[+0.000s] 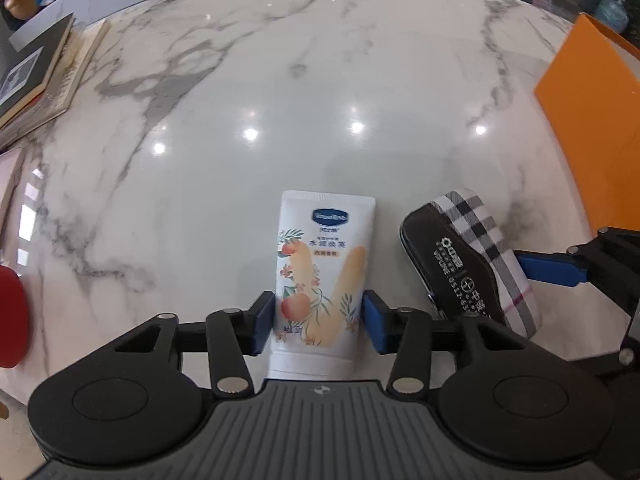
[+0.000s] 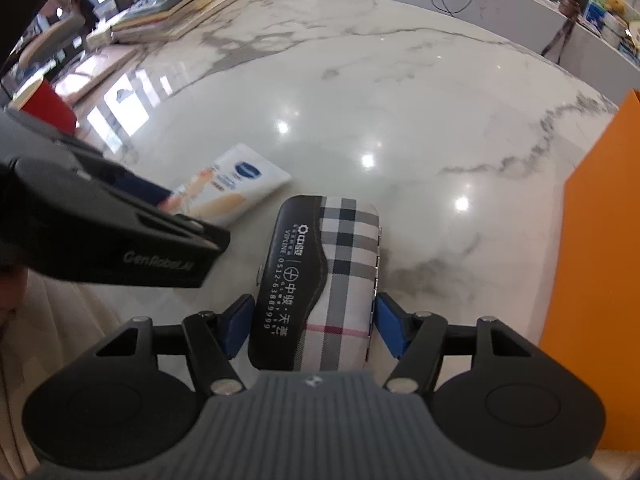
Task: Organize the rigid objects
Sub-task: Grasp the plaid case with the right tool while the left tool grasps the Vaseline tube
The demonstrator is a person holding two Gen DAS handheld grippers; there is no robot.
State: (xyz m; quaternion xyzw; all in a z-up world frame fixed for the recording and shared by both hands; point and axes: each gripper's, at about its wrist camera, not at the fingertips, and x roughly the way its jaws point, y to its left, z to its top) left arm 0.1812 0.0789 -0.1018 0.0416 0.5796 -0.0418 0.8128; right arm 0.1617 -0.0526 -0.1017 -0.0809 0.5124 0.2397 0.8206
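Polished marble (image 1: 280,80) is what could betray you here: it is slick, and both objects have smooth skins. Your left gripper (image 1: 319,316) has its blue pads pressed on either flank of the white lotion tube (image 1: 320,276), low down near the cap end, so the long flat body sticks out ahead of the fingers. Held that near one end, the tube may droop or swivel when you lift. Your right gripper (image 2: 314,328) straddles the plaid-and-black case (image 2: 316,276), the left pad touching its black side; on the right pad's side a thin gap seems to remain by the metal hinge edge, so I judge it not yet clamped. If you lift now, the rounded case could slide out or tip off one pad. The two items lie close together, the case just right of the tube, and your grippers nearly meet there; a careless swing could knock one against the other. An orange box (image 2: 592,240) stands to the right of the right gripper, close enough to clip.
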